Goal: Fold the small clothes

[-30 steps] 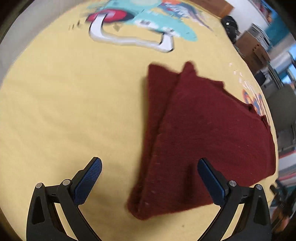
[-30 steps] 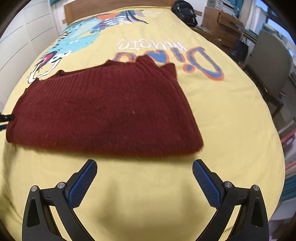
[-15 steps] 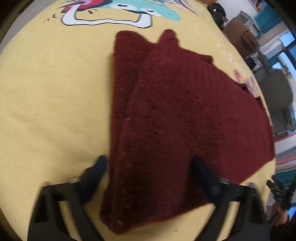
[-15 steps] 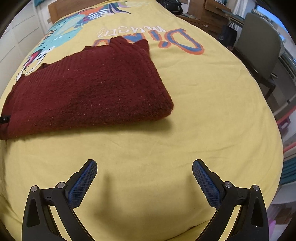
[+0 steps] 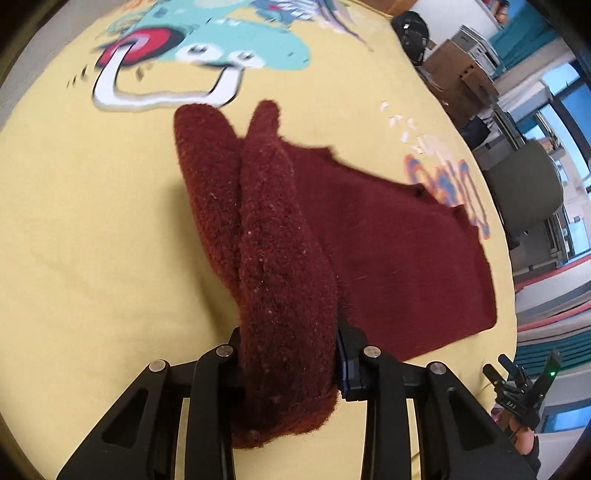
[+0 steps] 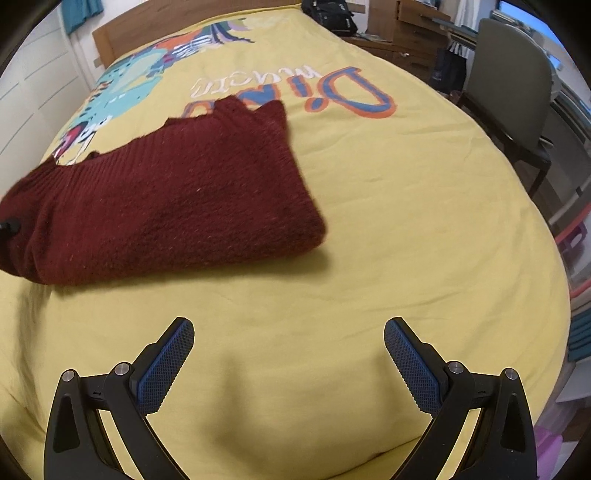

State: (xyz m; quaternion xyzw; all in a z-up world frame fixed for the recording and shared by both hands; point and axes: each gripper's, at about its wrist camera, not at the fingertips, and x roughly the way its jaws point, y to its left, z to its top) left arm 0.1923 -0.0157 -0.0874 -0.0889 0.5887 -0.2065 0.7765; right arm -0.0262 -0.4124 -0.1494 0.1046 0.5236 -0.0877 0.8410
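Observation:
A dark red knitted garment (image 5: 388, 251), folded, lies on the yellow bed cover (image 5: 92, 240). My left gripper (image 5: 291, 354) is shut on the garment's near left edge, which bunches up into a thick ridge between the jaws. In the right wrist view the garment (image 6: 166, 206) lies at the left, and the bed cover (image 6: 406, 221) stretches around it. My right gripper (image 6: 288, 350) is open and empty, above bare cover, apart from the garment's near right corner. The right gripper also shows in the left wrist view (image 5: 524, 391) at the lower right.
The cover carries a dinosaur print (image 6: 122, 92) and orange-blue lettering (image 6: 332, 92). A grey chair (image 6: 517, 92), wooden drawers (image 6: 417, 40) and a black bag (image 6: 328, 14) stand beyond the bed's right side. A wooden headboard (image 6: 110, 48) is at the far end.
My left gripper has moved onto the garment's edge and closed on it, lifting it into a ridge. My right gripper has stayed open and drawn back slightly from the garment.

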